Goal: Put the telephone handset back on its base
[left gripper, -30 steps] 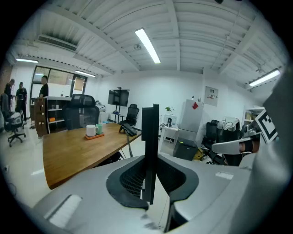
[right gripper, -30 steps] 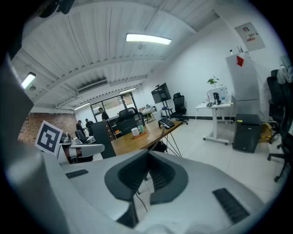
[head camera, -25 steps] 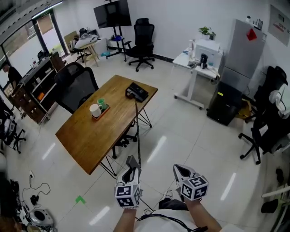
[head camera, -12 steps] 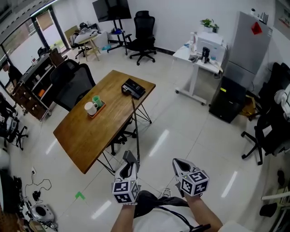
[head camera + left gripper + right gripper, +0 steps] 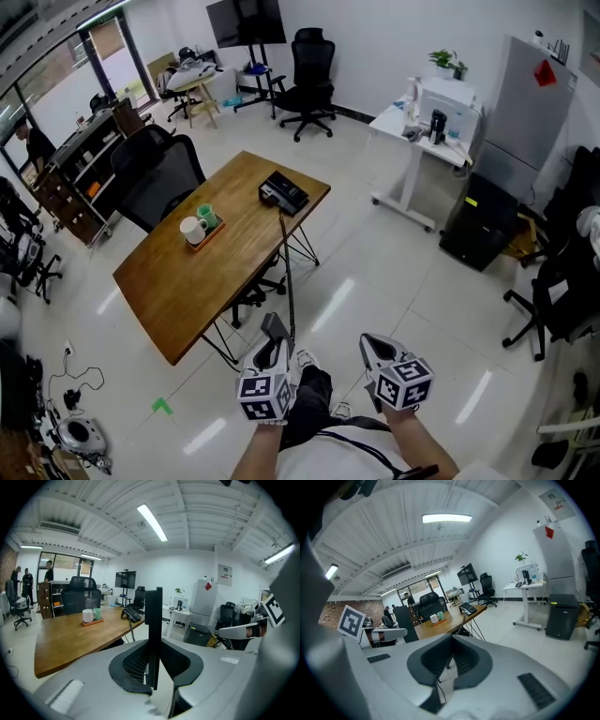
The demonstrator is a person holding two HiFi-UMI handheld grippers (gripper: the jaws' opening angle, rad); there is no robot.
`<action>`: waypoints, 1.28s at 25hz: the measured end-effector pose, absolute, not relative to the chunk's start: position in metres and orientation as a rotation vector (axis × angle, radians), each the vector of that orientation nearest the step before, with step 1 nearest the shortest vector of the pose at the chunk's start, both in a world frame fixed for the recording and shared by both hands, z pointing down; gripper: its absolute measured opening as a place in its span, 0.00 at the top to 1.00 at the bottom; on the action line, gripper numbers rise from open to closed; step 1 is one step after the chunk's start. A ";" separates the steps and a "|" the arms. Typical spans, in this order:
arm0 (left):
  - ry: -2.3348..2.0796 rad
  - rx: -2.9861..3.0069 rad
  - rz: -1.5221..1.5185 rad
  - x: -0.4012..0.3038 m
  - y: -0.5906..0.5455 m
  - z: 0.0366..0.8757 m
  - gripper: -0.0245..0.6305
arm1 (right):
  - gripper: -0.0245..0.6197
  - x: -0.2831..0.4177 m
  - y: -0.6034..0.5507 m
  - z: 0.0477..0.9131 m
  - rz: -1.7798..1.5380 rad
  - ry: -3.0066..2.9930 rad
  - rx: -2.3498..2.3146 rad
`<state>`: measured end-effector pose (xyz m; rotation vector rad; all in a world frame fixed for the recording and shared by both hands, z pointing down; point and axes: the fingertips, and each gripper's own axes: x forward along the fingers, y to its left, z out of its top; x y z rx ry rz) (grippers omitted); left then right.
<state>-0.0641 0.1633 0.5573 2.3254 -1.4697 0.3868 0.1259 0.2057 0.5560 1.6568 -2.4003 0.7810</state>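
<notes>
The black telephone base [image 5: 283,191] sits at the far right corner of the wooden table [image 5: 178,281], well ahead of both grippers. It also shows small in the left gripper view, base [image 5: 131,613], and in the right gripper view, base [image 5: 468,608]. My left gripper [image 5: 273,343] is shut on the dark handset [image 5: 274,328], held low over the floor. The handset [image 5: 153,630] stands edge-on between the jaws. A thin cord [image 5: 286,267] runs from it up to the base. My right gripper [image 5: 373,349] is beside it, shut, holding nothing.
A tray with a white mug and a green mug [image 5: 202,225] stands mid-table. A black office chair [image 5: 157,178] is at the table's far side. To the right are a white desk [image 5: 422,141] and a black cabinet [image 5: 480,230]. White tiled floor lies between me and the table.
The head view has shifted a little, and a dark trouser leg and a shoe have come into sight between the grippers. Both grippers stay as they were, the left still on the handset.
</notes>
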 end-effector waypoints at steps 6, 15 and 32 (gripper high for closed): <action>-1.473 2.322 0.363 -0.058 0.134 0.556 0.85 | 0.96 0.132 0.176 0.554 0.766 -2.400 1.651; -1.461 2.293 0.333 -0.054 0.063 0.560 0.85 | 0.96 0.135 0.109 0.560 0.784 -2.389 1.626; -1.386 2.214 0.169 -0.070 -0.098 0.565 0.85 | 0.96 0.118 -0.053 0.556 0.733 -2.324 1.584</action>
